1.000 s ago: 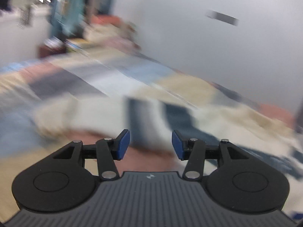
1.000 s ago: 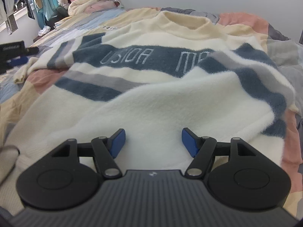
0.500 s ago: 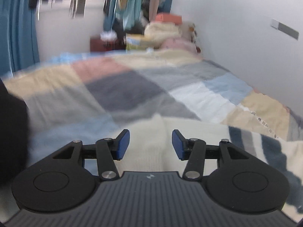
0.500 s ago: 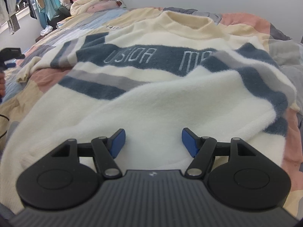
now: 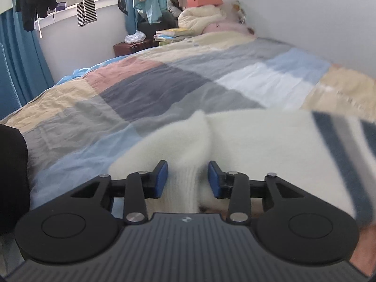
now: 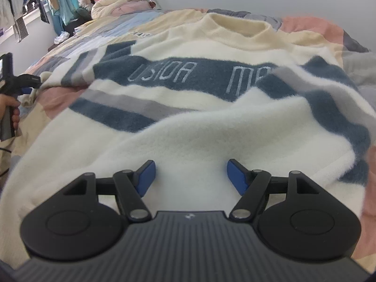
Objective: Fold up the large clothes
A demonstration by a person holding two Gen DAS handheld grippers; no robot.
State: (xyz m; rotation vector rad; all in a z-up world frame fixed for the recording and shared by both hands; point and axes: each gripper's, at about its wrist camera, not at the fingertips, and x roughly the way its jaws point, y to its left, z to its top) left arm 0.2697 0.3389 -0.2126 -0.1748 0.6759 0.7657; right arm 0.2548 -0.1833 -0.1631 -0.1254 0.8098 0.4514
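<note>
Sweater [image 6: 188,122] spread flat on quilt [image 5: 145,94], collar far side. Left claw [image 5: 188,178] closing; ribbed cuff [image 5: 188,185] between the pads, not yet pinched. Right claw [image 6: 190,174] opening, wide, over the white hem area, gripping nothing.

The sweater [image 6: 188,117] is cream with navy and grey stripes (pale lettering on the navy band) — the bedspread [image 5: 164,89] a patchwork of peach, tan, grey and light blue.
</note>
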